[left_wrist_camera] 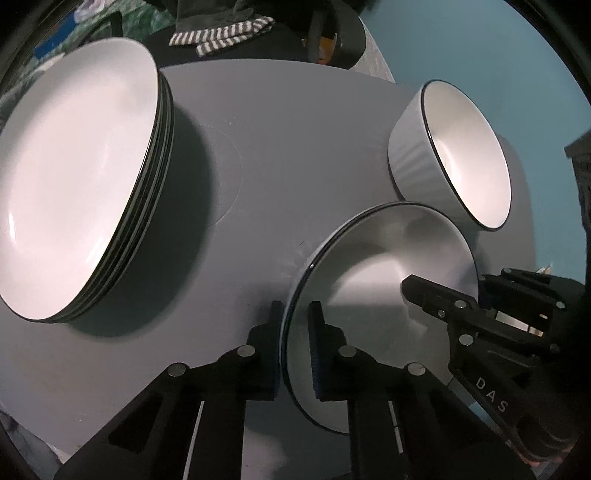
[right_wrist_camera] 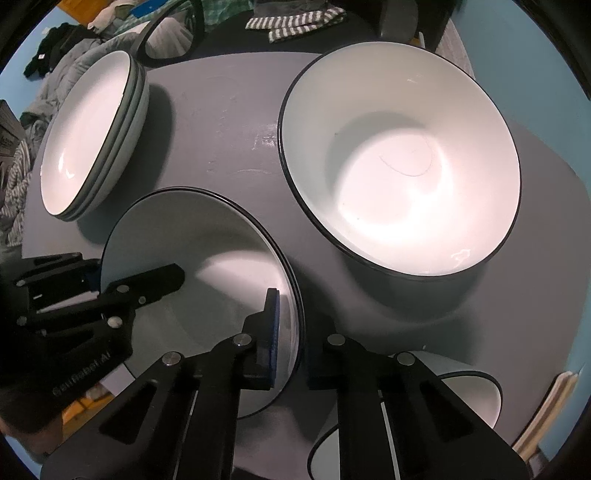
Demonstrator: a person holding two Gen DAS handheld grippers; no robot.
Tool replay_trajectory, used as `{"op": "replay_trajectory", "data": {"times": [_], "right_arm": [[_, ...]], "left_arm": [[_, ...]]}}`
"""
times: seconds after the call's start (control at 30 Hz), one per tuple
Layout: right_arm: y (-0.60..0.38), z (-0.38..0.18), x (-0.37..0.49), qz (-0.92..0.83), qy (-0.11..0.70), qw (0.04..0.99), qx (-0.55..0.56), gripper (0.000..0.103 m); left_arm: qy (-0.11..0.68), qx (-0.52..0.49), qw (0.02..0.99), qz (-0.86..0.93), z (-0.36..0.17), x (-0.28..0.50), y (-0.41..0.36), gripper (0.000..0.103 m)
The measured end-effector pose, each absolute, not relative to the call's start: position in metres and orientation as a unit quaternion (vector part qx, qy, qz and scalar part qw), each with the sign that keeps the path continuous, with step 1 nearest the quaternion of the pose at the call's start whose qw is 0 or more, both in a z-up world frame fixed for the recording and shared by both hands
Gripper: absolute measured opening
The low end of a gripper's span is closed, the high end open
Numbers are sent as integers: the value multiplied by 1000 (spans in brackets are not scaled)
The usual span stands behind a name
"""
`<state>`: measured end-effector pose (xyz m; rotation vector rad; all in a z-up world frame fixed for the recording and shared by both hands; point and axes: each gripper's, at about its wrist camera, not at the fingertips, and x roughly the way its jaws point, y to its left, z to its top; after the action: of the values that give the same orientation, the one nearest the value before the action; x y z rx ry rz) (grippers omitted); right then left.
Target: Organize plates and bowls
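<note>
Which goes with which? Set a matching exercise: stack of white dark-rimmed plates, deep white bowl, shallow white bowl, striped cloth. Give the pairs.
1 stack of white dark-rimmed plates
2 deep white bowl
3 shallow white bowl
4 striped cloth

A beyond the grey table's far edge
B rim pinched by left gripper and right gripper
C single, ungripped, at right
D piled at left

Pairs: 1-D, 2-C, 3-B, 4-A

1. Both views dim overall; the white insides of the plate stack (left_wrist_camera: 74,177) and the large bowl (right_wrist_camera: 402,173) wash out to pinkish glare.
2. Dark, soft-edged shadows fall on the grey tabletop (left_wrist_camera: 280,147) beside the dishes.
3. Strong fisheye bending; black vignette at the corners.
4. Background clutter at the top edges is soft and smeared.
</note>
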<state>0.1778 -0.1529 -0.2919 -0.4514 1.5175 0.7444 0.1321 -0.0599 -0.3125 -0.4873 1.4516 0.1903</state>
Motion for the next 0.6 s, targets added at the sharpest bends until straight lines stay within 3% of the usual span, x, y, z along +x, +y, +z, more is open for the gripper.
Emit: {"op": "replay_trajectory", "data": {"times": [0.6], "right_arm": [[-145, -276, 175, 319, 667, 648, -182, 7]], "left_arm": [[653, -242, 711, 102, -292, 134, -58, 12]]}}
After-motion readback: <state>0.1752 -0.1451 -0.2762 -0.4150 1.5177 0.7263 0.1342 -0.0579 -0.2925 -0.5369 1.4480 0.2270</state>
